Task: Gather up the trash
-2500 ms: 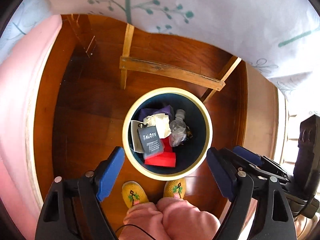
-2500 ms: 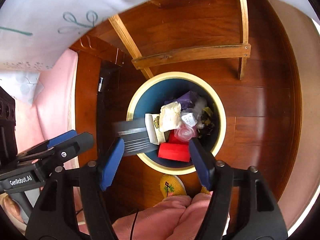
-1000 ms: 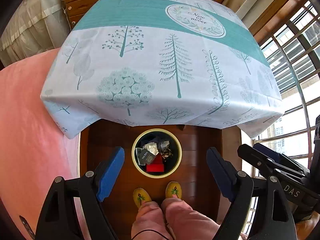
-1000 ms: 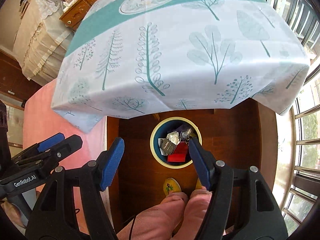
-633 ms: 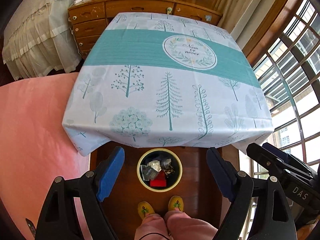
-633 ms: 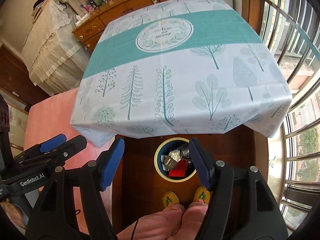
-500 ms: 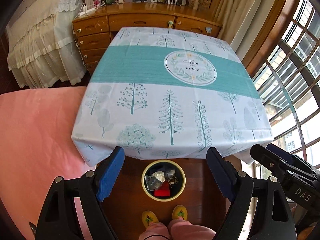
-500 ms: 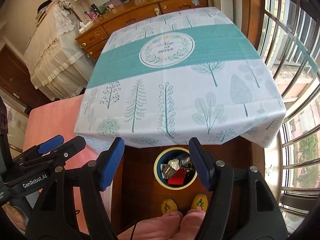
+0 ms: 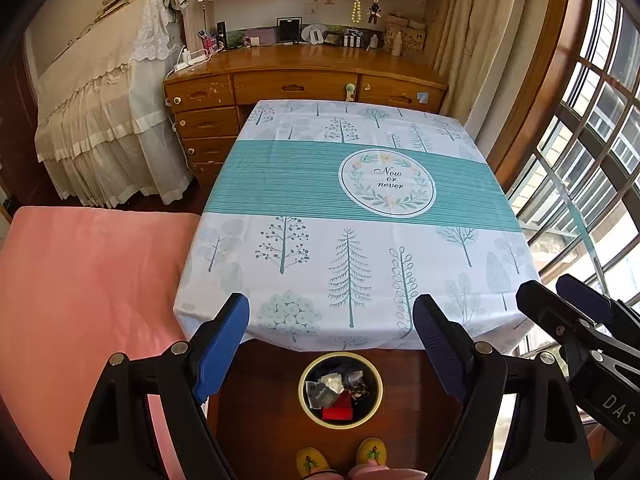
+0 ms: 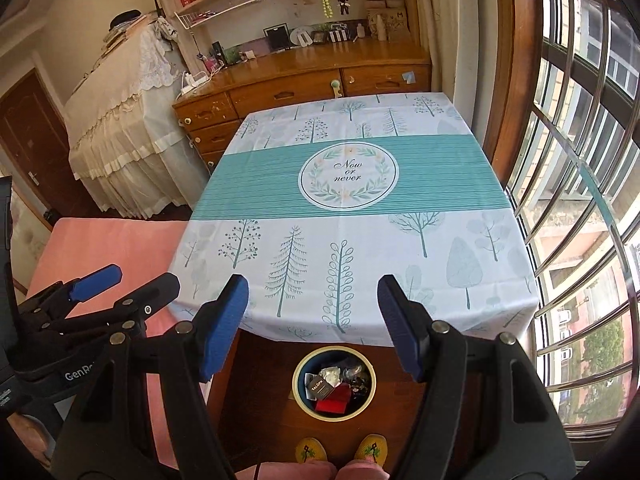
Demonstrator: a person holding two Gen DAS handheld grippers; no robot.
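Observation:
A round bin (image 9: 304,402) (image 10: 298,398) with a cream rim and dark inside stands on the wooden floor at the table's near edge. It holds several pieces of trash: a dark packet (image 9: 323,394), a red box (image 10: 331,405), crumpled paper and clear plastic. My left gripper (image 9: 331,322) is open and empty, high above the bin. My right gripper (image 10: 313,300) is also open and empty, beside the left one. The table top (image 9: 360,216) (image 10: 352,224) shows only its tree-print cloth, with nothing lying on it.
A pink-covered bed (image 9: 80,300) lies left of the table. A wooden dresser (image 9: 304,84) with small items stands behind it, a lace-covered piece (image 9: 108,120) at the back left, and windows (image 10: 580,184) on the right. The person's yellow slippers (image 10: 340,450) stand by the bin.
Both grippers have risen and tilted up from close over the bin. The view now takes in the whole table and the room. Both stay open and empty.

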